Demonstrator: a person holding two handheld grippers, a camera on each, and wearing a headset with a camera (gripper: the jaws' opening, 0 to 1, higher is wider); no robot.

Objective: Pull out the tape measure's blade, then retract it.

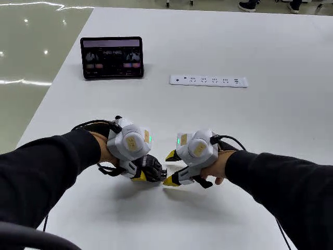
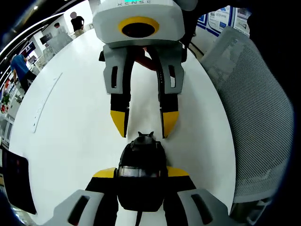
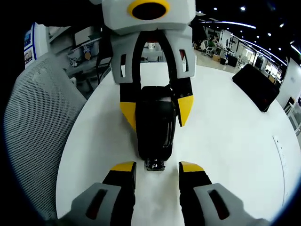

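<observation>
Black sleeves (image 1: 47, 172) closest, my left hand-held gripper (image 2: 141, 172) clamped on the black tape measure (image 3: 155, 127), near the table's (image 1: 218, 47) 6 o'clock edge, right hand-held gripper (image 3: 157, 167) open, jaws flanking its blade tip

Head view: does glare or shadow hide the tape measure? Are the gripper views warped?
Head view: glare streaks the floor; the table is evenly lit, soft shadow beneath the tape measure, its black body showing little detail. Left gripper view: sharp, table edge bowed by fisheye. Right gripper view: same bowing, in focus.
</observation>
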